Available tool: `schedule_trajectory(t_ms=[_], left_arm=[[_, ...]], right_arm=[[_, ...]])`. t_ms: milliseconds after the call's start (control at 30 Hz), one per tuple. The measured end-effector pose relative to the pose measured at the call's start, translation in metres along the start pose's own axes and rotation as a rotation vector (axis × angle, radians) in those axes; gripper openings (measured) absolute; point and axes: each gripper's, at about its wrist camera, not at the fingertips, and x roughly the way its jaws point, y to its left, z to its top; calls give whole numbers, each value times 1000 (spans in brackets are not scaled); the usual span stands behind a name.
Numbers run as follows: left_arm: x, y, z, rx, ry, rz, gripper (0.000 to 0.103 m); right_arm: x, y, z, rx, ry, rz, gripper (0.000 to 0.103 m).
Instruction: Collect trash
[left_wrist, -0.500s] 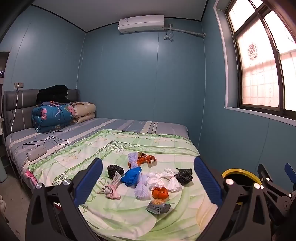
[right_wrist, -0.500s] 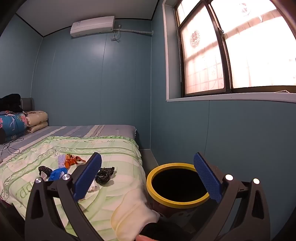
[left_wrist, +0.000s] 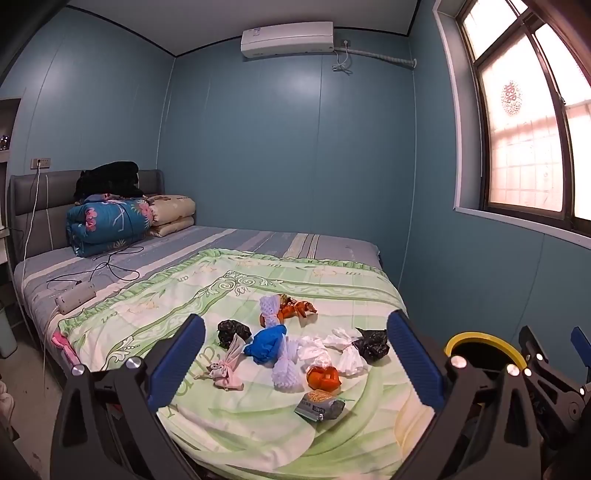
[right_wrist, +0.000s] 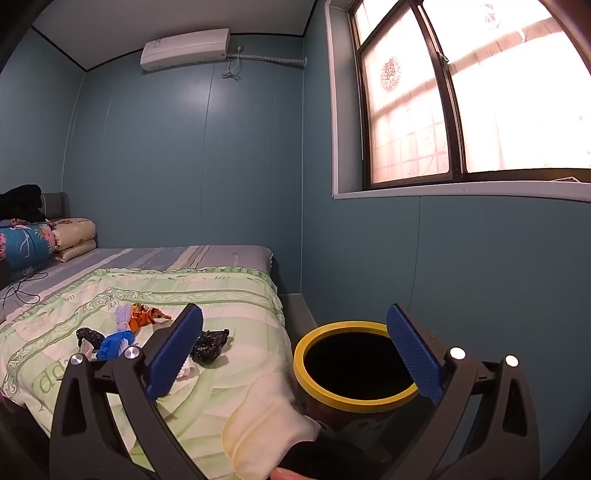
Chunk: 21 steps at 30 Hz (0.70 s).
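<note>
We are holding the left gripper (left_wrist: 295, 365) above the near end of a bed (left_wrist: 258, 251), its blue fingers (left_wrist: 177, 363) spread wide apart and gripping nothing. The trash is lying scattered on a green quilt (left_wrist: 236, 288) between those fingers. We are counting two black bags (left_wrist: 231, 331), one blue wad (left_wrist: 266, 343), two white foam nets (left_wrist: 284, 373), one pink twist (left_wrist: 225, 369), two orange pieces (left_wrist: 322, 376), some white tissues (left_wrist: 349, 360) whose number we cannot tell, and one grey packet (left_wrist: 320, 405) nearest us. The pink twist is lying with its long axis running away from us, slightly rightward. The packet's long axis is running left to right.

We are holding the right gripper (right_wrist: 295, 360) over a yellow-rimmed bin (right_wrist: 321, 332) standing just beside the bed's right edge, below a window (right_wrist: 461, 96). Its fingers are also standing wide apart and empty. The bin's mouth is facing up.

At the far end, two folded quilts (left_wrist: 110, 225), a power strip (left_wrist: 75, 300) and black cables (left_wrist: 110, 264) are lying well apart from the trash.
</note>
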Motion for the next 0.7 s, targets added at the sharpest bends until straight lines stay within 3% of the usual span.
schedule_trajectory(t_ms=[700], left_arm=[[3, 2, 3, -4, 13, 3, 95]], right_arm=[[3, 2, -2, -4, 8, 5, 95]])
